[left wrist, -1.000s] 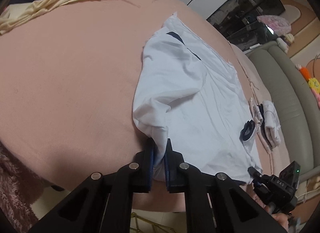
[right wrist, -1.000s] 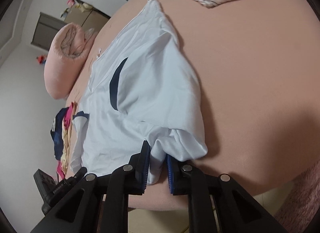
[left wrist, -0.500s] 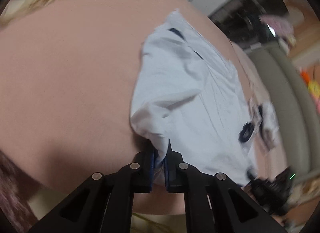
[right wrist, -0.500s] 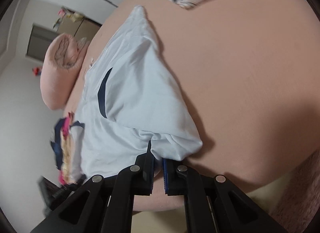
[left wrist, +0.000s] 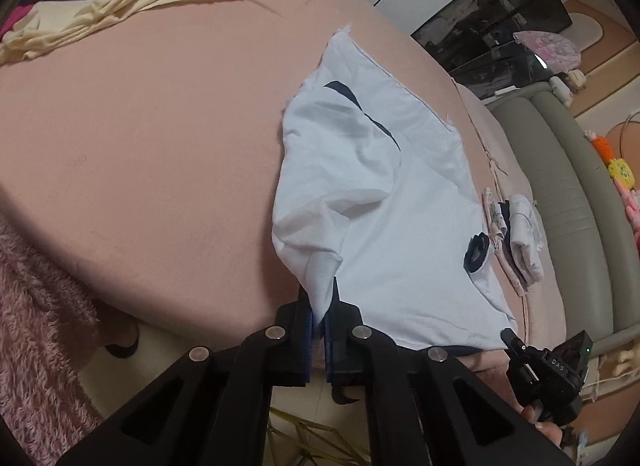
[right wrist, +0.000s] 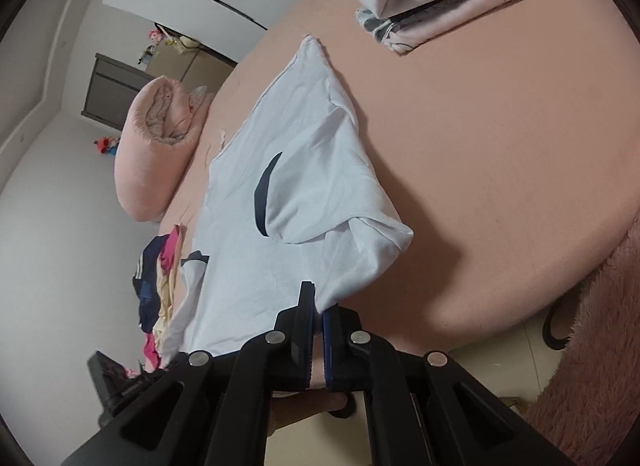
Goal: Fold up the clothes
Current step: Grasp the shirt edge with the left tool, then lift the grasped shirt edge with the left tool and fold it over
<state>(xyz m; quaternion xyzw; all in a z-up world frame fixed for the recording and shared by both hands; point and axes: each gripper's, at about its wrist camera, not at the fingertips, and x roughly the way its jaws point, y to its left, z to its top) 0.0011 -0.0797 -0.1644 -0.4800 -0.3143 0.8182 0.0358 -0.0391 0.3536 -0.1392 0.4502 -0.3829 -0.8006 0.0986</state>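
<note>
Left wrist view: left gripper (left wrist: 318, 316) clamped on near corner of white shirt (left wrist: 392, 201), spread on pink bed (left wrist: 160, 125). Right gripper (right wrist: 318, 306) likewise pinched shut on shirt's other near corner. Risk: thin fabric slipping from either pinch during lift, collapsing fold unevenly.
</note>
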